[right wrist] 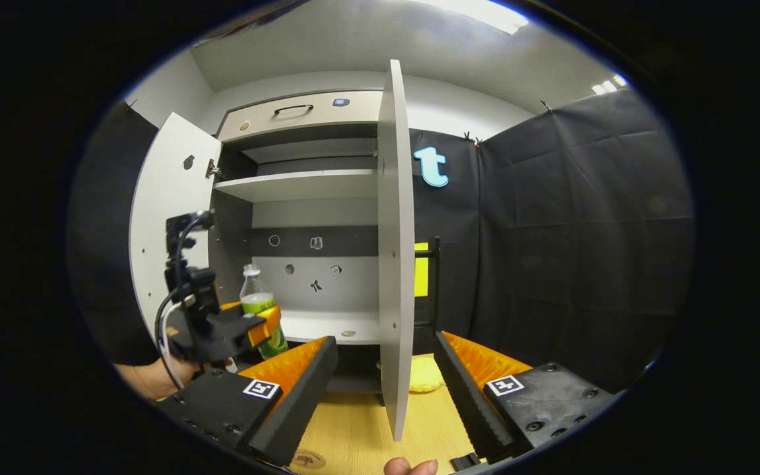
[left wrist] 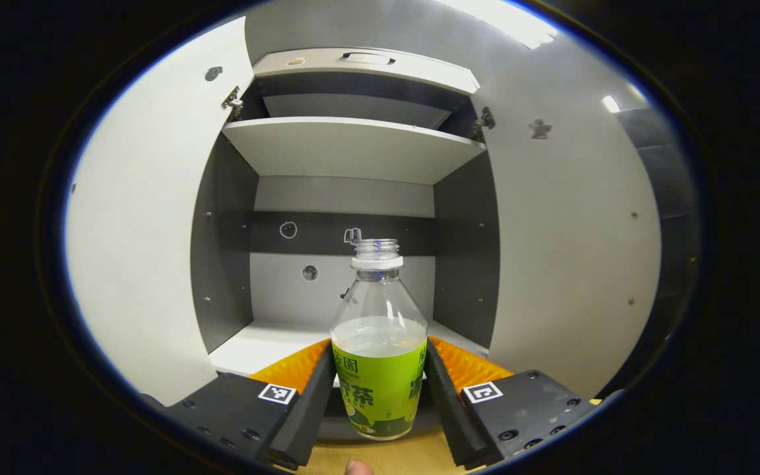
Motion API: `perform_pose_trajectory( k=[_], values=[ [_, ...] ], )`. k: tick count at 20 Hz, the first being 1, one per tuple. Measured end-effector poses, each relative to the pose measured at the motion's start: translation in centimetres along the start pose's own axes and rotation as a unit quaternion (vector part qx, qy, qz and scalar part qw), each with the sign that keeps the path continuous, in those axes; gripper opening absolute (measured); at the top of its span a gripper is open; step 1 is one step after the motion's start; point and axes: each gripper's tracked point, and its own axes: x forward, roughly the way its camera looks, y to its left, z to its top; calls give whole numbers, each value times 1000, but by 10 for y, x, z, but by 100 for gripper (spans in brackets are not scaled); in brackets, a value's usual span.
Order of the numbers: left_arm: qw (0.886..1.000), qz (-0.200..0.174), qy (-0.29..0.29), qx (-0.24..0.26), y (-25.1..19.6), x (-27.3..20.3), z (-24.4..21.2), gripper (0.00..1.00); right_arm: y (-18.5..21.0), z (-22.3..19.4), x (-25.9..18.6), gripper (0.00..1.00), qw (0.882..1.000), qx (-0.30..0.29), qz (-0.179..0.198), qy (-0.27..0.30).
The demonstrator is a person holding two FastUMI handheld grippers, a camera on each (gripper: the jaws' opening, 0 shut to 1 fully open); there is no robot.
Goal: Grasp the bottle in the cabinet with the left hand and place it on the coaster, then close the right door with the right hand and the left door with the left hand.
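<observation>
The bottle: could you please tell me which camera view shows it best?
The left gripper view shows it best: the bottle stands upright, close and centred between the left tool's fingers, uncapped neck and label plain. In the right gripper view the bottle is small, off to the side and partly covered by that tool.

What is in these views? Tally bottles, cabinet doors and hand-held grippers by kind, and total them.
Bottle: 1
Cabinet doors: 2, left door, right door
Hand-held grippers: 2, left hand-held gripper, right hand-held gripper
Total: 5
</observation>
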Motion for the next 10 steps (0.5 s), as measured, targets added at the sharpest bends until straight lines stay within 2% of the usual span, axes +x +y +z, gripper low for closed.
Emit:
perform_pose_trajectory(
  k=[5,10],
  values=[
    [1000,-19,25,1,-23,-68,-74,77,0,4,-3,98,1000,-12,-3,-11],
    [999,-43,33,0,-46,-115,-143,77,1,3,-7,98,1000,4,-2,-1]
  ],
)
